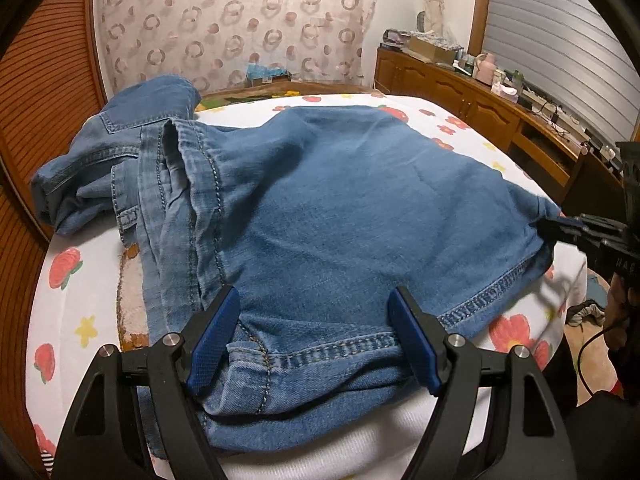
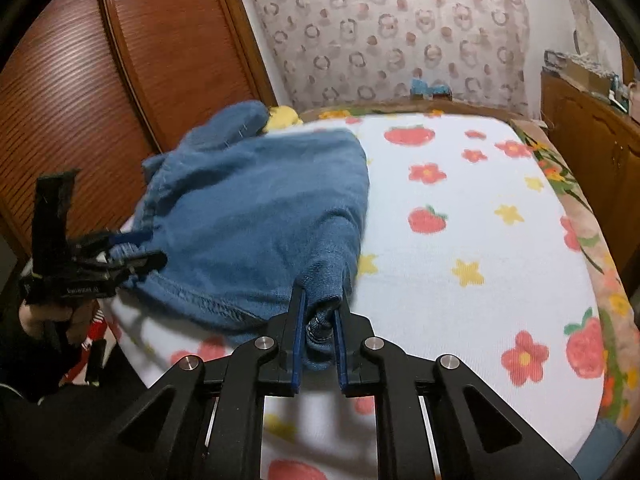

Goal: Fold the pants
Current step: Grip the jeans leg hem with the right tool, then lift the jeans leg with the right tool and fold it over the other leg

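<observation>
Blue denim pants (image 1: 320, 208) lie folded over on the bed, hems toward me and the waistband bunched at the far left. My left gripper (image 1: 316, 320) is open, its blue pads (image 1: 216, 332) either side of the near hem edge, fabric lying between them. My right gripper (image 2: 320, 320) is shut on the corner of the pants (image 2: 256, 216) and holds it a little above the sheet. The right gripper also shows at the right edge of the left wrist view (image 1: 560, 228), pinching the hem corner. The left gripper shows in the right wrist view (image 2: 136, 256) at the hem's left end.
The bed sheet (image 2: 460, 240) is white with red flowers and yellow stars. A wooden wardrobe (image 2: 80, 92) stands to the left. A wooden cabinet (image 1: 480, 100) with clutter runs along the right. A yellow item (image 2: 284, 116) lies behind the pants.
</observation>
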